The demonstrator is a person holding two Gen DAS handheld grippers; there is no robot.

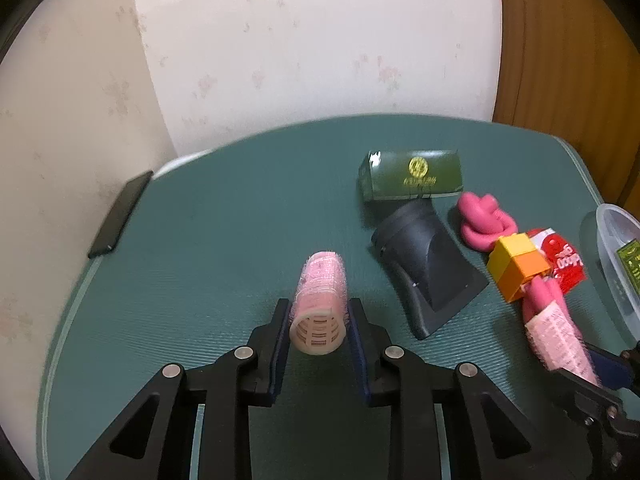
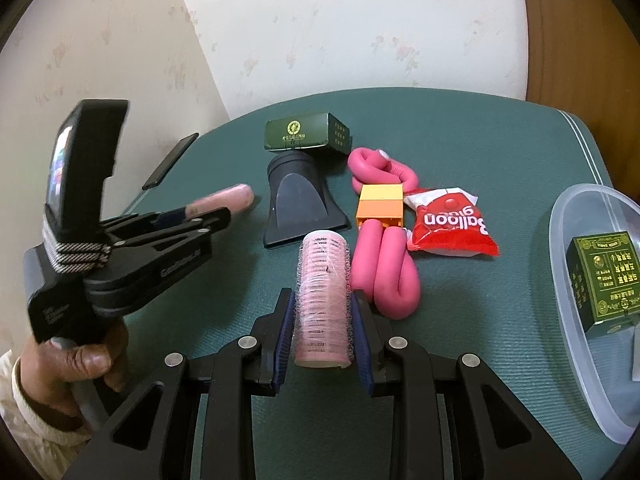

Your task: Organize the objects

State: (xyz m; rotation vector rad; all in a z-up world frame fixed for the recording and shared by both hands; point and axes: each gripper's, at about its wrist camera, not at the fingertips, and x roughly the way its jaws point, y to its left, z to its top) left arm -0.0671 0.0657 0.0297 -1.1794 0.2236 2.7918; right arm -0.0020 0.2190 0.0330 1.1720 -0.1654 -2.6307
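— Left gripper [image 1: 319,322]? 
— Clamped tight on a pink hair roller [image 1: 320,300], lifted just above the green table [image 1: 224,216]. 
— Right gripper [image 2: 323,322]? 
— Likewise pinched shut around a second pink roller [image 2: 323,296], beside the pink foam curlers [image 2: 394,276]. 
— Hard to make out? 
— Clear container [image 2: 576,288] cut off at the frame edge, green box [image 2: 600,280] inside. Foam curlers partly hidden under the orange block [image 2: 380,204]. Left roller's far end blurred in the right wrist view.
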